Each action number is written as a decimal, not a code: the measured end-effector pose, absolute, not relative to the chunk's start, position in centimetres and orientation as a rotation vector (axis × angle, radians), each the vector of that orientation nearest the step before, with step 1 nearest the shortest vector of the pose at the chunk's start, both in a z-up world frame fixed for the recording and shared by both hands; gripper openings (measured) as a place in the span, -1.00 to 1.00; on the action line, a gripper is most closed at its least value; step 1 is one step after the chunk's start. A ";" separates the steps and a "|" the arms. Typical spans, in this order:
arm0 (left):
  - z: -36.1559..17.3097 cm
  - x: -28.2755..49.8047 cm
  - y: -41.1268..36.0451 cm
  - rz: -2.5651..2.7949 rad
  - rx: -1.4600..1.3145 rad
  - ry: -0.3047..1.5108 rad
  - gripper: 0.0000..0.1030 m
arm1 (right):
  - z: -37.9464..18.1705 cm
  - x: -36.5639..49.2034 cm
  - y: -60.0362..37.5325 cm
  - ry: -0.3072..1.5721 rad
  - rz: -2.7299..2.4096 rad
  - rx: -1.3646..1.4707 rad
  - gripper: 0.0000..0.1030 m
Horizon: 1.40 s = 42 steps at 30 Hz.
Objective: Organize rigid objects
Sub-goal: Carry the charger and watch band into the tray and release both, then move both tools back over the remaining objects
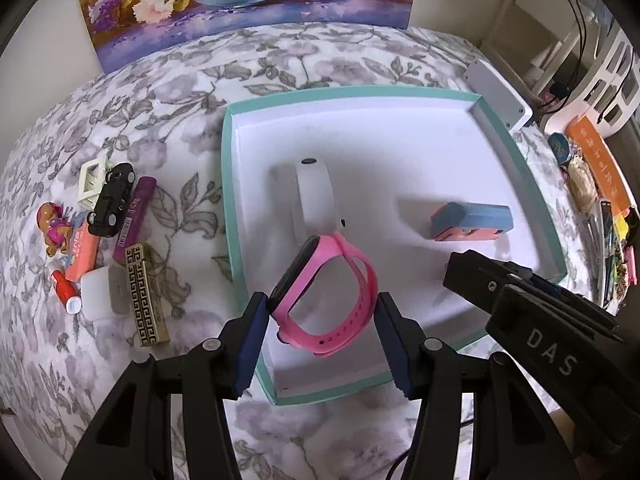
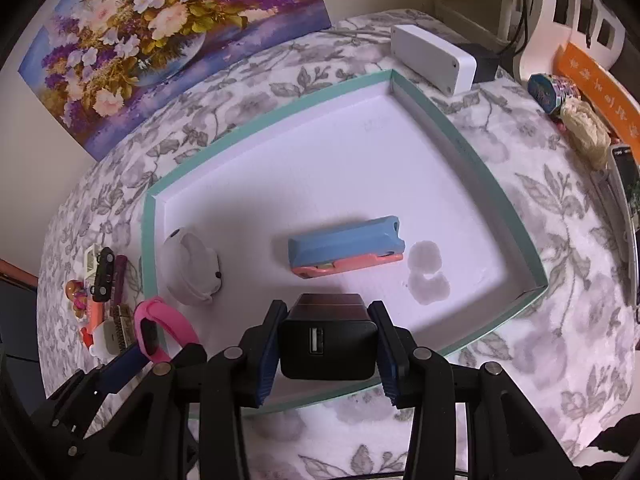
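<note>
Well, both hands hang over the near side of the teal-rimmed tray. The left hand-held gripper clamps a pink wristband above the tray's near left corner; the right hand-held gripper grips a black USB charger just inside the near rim. Within the tray, a white wristband lies by the left wall and a blue and pink case mid-floor; the far half is bare. Small toys cluster on the floral cloth left of the tray.
</note>
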<state>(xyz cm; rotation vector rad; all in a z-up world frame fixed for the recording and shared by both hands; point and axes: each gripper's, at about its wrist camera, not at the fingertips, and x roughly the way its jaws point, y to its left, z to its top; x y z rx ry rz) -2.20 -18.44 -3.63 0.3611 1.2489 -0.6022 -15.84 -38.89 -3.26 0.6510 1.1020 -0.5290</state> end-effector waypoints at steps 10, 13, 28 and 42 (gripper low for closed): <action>-3.6 -2.2 -18.7 -0.598 0.388 1.247 0.30 | -3.4 -15.6 -38.6 1.120 -0.545 0.613 -0.11; -3.5 -2.2 -18.7 -0.601 0.391 1.244 0.39 | -3.2 -15.7 -38.6 1.115 -0.551 0.608 -0.01; -3.3 0.1 -16.3 -0.463 0.368 1.251 0.70 | -3.2 -15.7 -38.9 1.105 -0.595 0.588 0.67; -3.3 4.2 -9.9 -0.260 0.171 1.284 0.90 | -3.4 -15.5 -38.6 1.105 -0.608 0.569 1.00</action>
